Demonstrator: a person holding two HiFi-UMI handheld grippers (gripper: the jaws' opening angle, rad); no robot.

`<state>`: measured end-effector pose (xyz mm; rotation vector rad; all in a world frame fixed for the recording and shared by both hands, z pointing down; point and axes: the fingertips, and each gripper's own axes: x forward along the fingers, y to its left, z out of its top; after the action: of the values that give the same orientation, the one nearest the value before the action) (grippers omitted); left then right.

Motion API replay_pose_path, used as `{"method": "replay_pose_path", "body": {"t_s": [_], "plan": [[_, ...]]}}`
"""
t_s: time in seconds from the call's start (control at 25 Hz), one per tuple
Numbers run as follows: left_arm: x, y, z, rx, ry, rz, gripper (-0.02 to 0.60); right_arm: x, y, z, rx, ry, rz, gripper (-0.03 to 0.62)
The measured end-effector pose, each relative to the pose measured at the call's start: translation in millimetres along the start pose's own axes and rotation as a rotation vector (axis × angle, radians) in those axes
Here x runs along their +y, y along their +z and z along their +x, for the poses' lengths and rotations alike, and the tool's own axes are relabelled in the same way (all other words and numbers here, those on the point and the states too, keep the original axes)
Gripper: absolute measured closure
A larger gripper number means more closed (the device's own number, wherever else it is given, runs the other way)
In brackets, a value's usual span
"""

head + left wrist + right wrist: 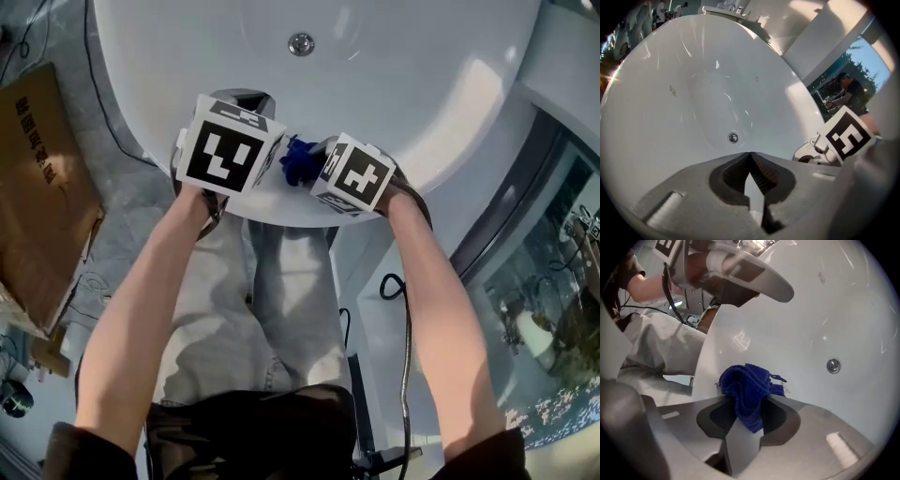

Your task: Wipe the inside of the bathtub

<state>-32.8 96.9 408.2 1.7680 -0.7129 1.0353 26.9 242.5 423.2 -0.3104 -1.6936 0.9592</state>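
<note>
Blue cloth (743, 380): clamped in right gripper (746, 401) jaws, at bathtub (825, 310) rim.
Left gripper (750, 154): jaws together, empty; hidden in head view.

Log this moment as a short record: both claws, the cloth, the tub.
left claw: shut, nothing between its jaws, pointing into the bathtub
right claw: shut on the cloth
cloth: blue, bunched, sticking out past the jaws near the tub's near rim
bathtub: white, with the drain in its floor
contact: cannot tell whether the cloth touches the tub
</note>
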Motion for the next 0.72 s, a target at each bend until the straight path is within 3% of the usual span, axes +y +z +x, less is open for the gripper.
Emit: {"method": "replay_pose_path", "body": {"t_s": [0.44, 0.72], "plan": [[-7.8, 2.9, -47.6, -0.014, 0.030, -0.001, 0.577, 35.0, 2.2, -16.3, -0.041, -0.085, 0.071, 0.468], [-2.4, 27.6, -94.2, -0.063, 0.061, 0.035, 0.577, 42.0, 29.6, -56.5, -0.220, -0.149, 0.208, 0.462]]}}
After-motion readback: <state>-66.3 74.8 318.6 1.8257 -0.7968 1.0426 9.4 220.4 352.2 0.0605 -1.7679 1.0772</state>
